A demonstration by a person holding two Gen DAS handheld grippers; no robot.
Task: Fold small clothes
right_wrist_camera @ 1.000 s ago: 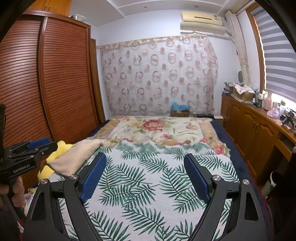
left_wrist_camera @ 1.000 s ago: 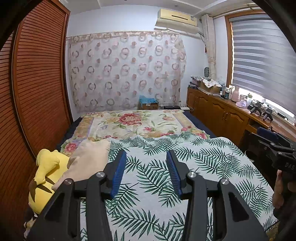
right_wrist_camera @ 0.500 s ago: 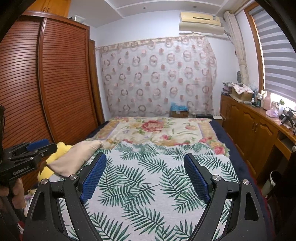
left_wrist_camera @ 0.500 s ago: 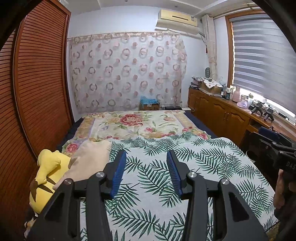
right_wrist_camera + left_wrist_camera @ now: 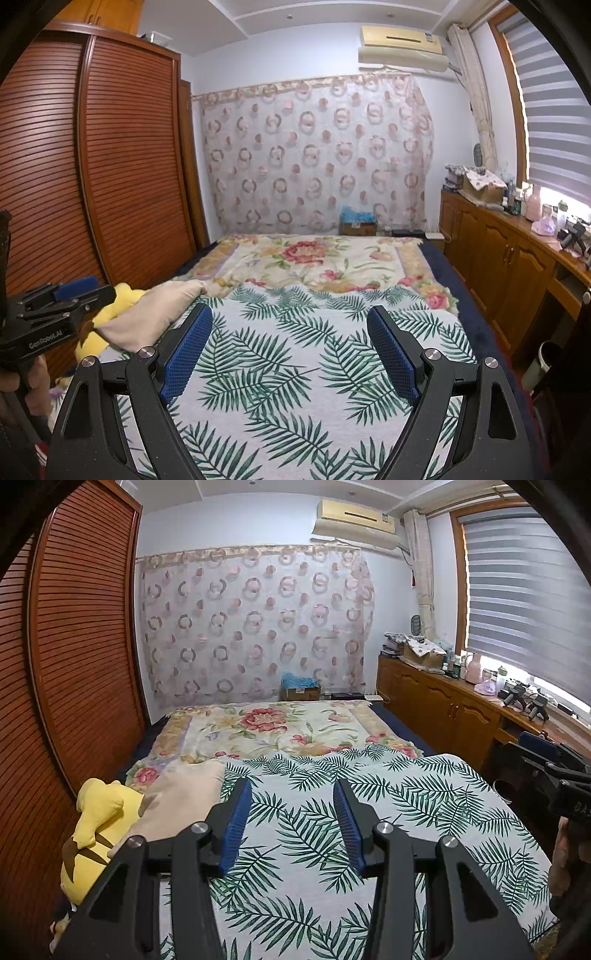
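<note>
A beige cloth (image 5: 181,801) lies crumpled at the left edge of the bed, partly over a yellow plush toy (image 5: 99,823); it also shows in the right wrist view (image 5: 147,317). My left gripper (image 5: 291,794) is open and empty, held above the palm-leaf bedspread (image 5: 406,805), just right of the cloth. My right gripper (image 5: 288,321) is open wide and empty above the same bedspread (image 5: 288,369). Each gripper shows at the edge of the other's view: the right one (image 5: 554,768) and the left one (image 5: 62,299).
A floral blanket (image 5: 273,727) covers the far half of the bed. A slatted wooden wardrobe (image 5: 81,657) runs along the left. A wooden cabinet (image 5: 443,709) with clutter runs along the right under the window. A cardboard box (image 5: 301,690) stands by the curtain.
Both grippers have held almost still; the views have shifted only slightly. Both stay open.
</note>
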